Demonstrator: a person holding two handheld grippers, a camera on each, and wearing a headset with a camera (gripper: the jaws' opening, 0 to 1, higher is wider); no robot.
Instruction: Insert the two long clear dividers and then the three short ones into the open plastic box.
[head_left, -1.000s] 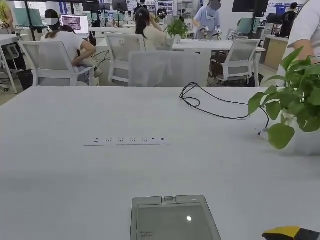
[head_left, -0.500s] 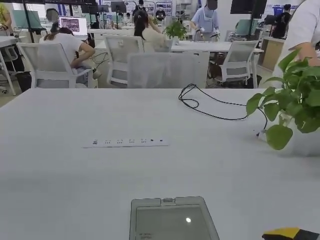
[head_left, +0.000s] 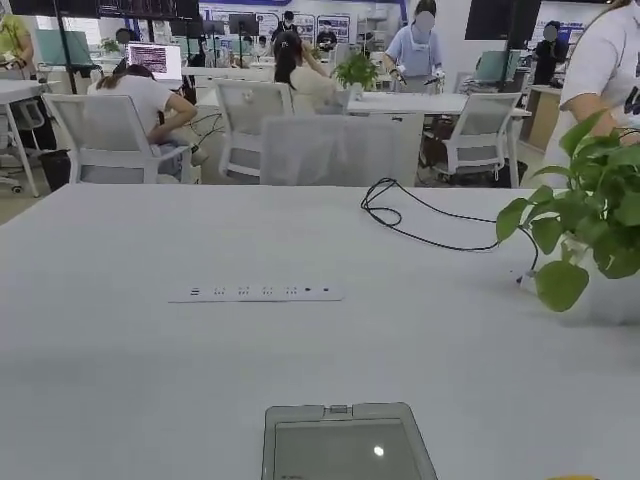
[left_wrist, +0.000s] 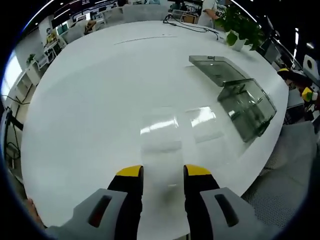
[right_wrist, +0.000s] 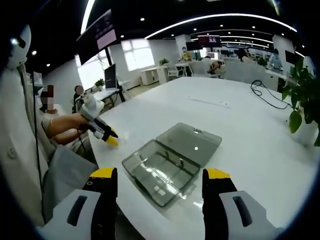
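Our left tongs (left_wrist: 163, 172) and right tongs (right_wrist: 161, 175) look alike: black jaws capped in yellow, on pale grey housings with dark oval slots. We wear a white top (right_wrist: 20, 150), crossed by a thin dark cable (right_wrist: 35, 125), and grey trousers (right_wrist: 65, 175).

A: Nearest item?
B: Smoky clear plastic box (head_left: 345, 445), one half lying flat on white tabletop (head_left: 120, 380), cut by frame's bottom edge.
A: Beyond it?
B: White socket strip (head_left: 257, 292) mid-table. Black looped cable (head_left: 420, 222) farther. Green leafy potted plant (head_left: 585, 225) right. Seated people (head_left: 140, 100) behind.
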